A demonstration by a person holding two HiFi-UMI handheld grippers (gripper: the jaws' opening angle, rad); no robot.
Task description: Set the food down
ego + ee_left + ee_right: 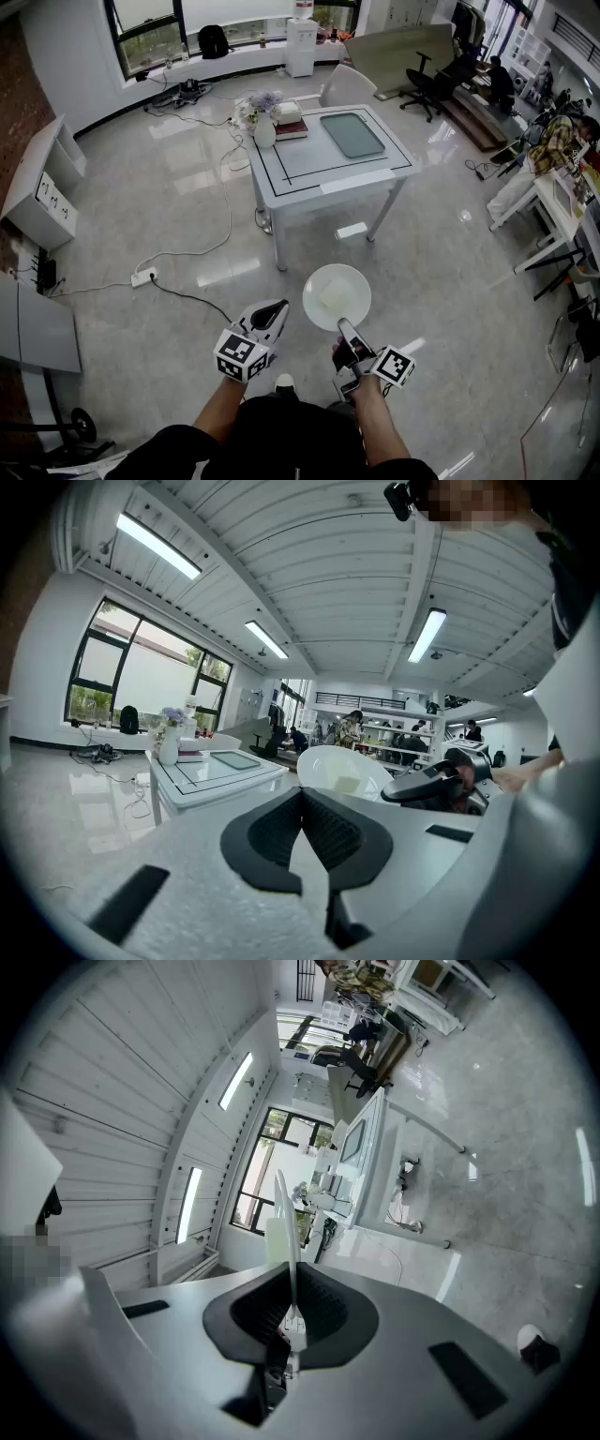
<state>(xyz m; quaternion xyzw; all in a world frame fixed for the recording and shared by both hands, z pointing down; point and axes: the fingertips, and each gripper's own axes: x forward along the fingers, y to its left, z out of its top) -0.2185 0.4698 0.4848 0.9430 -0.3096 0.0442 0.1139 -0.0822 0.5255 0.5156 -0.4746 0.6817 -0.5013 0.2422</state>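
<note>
A white plate (336, 296) carries a pale square piece of food (334, 292) and hangs above the floor in front of me. My right gripper (345, 328) is shut on the plate's near rim. In the right gripper view the plate (284, 1232) shows edge-on, pinched between the pads, with the food (273, 1241) on its left face. My left gripper (278, 307) is beside the plate to the left, shut and holding nothing. In the left gripper view its pads (302, 794) meet, and the plate (337, 771) and right gripper (436, 782) lie ahead on the right.
A white table (300, 173) stands a few steps ahead, bearing a green tray (352, 133), a vase of flowers (264, 131) and books (291, 127). Cables and a power strip (142, 277) cross the floor at left. Desks, chairs and seated people (553, 141) fill the right side.
</note>
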